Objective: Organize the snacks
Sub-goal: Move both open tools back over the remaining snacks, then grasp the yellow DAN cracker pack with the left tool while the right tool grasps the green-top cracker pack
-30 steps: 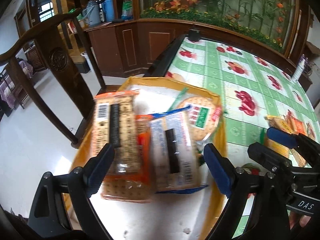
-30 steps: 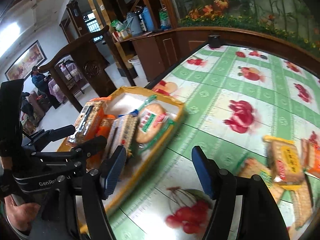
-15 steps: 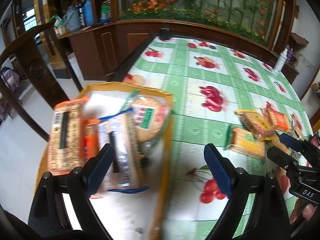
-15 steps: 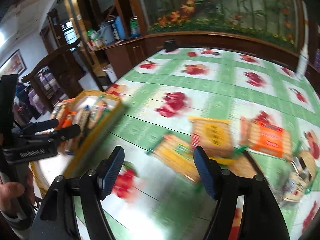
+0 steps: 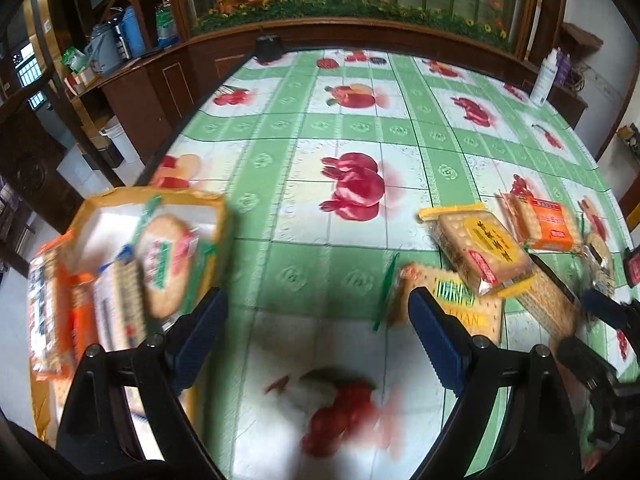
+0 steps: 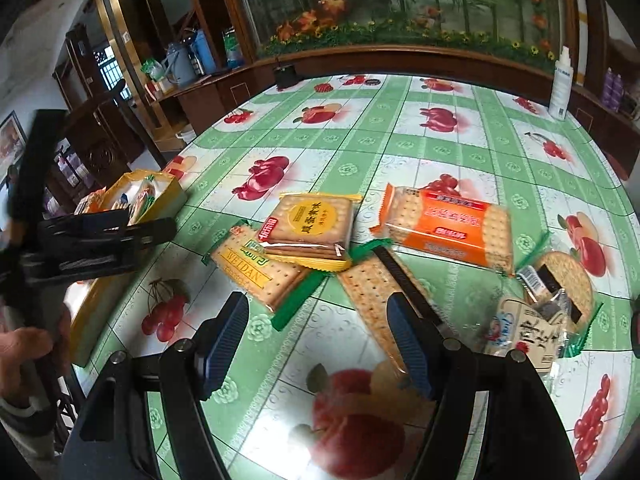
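Both grippers empty over the loose cracker packs, the yellow box waiting at the tabletop's left edge.

My right gripper [image 6: 316, 340] and left gripper [image 5: 316, 328] hang with jaws apart, nothing between them. The WEIDAN pack [image 6: 256, 270] lies just ahead of the right jaws, mid-table, under the yellow-label pack [image 6: 312, 228]. I judge it light, slick-wrapped and brittle; I'd pinch it gently across its long sides. The yellow box [image 5: 156, 208] already holds several packs.

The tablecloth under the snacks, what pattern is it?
Green and white checks with red fruit pictures on the tablecloth, clearest in the right wrist view.
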{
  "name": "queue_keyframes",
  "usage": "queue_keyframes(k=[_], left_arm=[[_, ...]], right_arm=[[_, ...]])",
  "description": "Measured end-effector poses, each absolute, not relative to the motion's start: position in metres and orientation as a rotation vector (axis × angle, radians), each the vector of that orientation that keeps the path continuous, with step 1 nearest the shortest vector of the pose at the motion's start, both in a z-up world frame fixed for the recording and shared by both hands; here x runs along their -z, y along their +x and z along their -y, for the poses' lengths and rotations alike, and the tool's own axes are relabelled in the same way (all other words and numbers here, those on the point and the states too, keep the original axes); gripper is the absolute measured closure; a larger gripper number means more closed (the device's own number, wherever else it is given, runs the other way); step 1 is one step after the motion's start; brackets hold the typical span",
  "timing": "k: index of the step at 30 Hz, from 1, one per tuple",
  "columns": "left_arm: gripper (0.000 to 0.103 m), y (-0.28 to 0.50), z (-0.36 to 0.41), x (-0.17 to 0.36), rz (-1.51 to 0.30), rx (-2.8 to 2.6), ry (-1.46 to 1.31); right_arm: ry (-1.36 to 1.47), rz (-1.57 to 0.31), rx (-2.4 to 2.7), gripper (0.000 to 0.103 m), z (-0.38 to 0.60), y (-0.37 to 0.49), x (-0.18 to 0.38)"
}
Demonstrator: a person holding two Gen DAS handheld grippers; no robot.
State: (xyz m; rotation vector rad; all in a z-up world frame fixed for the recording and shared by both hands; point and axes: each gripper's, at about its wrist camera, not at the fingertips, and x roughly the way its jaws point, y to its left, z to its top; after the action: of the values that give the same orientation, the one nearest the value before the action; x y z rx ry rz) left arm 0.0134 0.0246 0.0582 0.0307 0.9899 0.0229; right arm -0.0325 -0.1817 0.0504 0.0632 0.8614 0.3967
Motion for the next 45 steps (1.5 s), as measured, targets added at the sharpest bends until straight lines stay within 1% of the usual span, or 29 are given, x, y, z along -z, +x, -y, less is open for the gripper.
queue_keyframes(k=[8, 13, 16, 21, 25, 27, 30, 35, 45], left_arm=[[0.011, 0.064, -0.015, -0.035, -1.053, -0.115, 0.021], [0.011, 0.079, -0.013, -0.021, -1.068, -0.186, 0.087], [0.011, 0.071, -0.009, -0.017, -1.072, -0.165, 0.126], [0.011, 0.03, 0.006, -0.018, -1.107, 0.004, 0.182], [0.011, 0.006, 0.01, -0.028, -1.099, 0.103, 0.11], [0.011, 0.002, 0.014, -0.036, -1.092, 0.15, 0.06], [0.011, -0.001, 0.031, -0.044, -1.073, 0.213, 0.066], [0.011, -0.001, 0.059, -0.031, -1.122, 0.288, 0.106], [0.01, -0.001, 0.097, -0.015, -1.141, 0.358, 0.161]], right_arm=[[0.124, -0.863, -0.383, 0.031, 0.206, -0.037, -0.048], [0.127, -0.861, -0.376, 0.031, 0.21, -0.04, -0.048], [0.134, -0.859, -0.374, 0.031, 0.213, -0.04, -0.049], [0.149, -0.845, -0.37, 0.031, 0.219, -0.037, -0.052], [0.181, -0.833, -0.345, 0.031, 0.232, -0.033, -0.054], [0.205, -0.833, -0.33, 0.03, 0.239, -0.032, -0.054], [0.223, -0.834, -0.317, 0.03, 0.247, -0.034, -0.054], [0.217, -0.832, -0.305, 0.03, 0.254, -0.043, -0.054], [0.235, -0.826, -0.284, 0.03, 0.269, -0.044, -0.056]])
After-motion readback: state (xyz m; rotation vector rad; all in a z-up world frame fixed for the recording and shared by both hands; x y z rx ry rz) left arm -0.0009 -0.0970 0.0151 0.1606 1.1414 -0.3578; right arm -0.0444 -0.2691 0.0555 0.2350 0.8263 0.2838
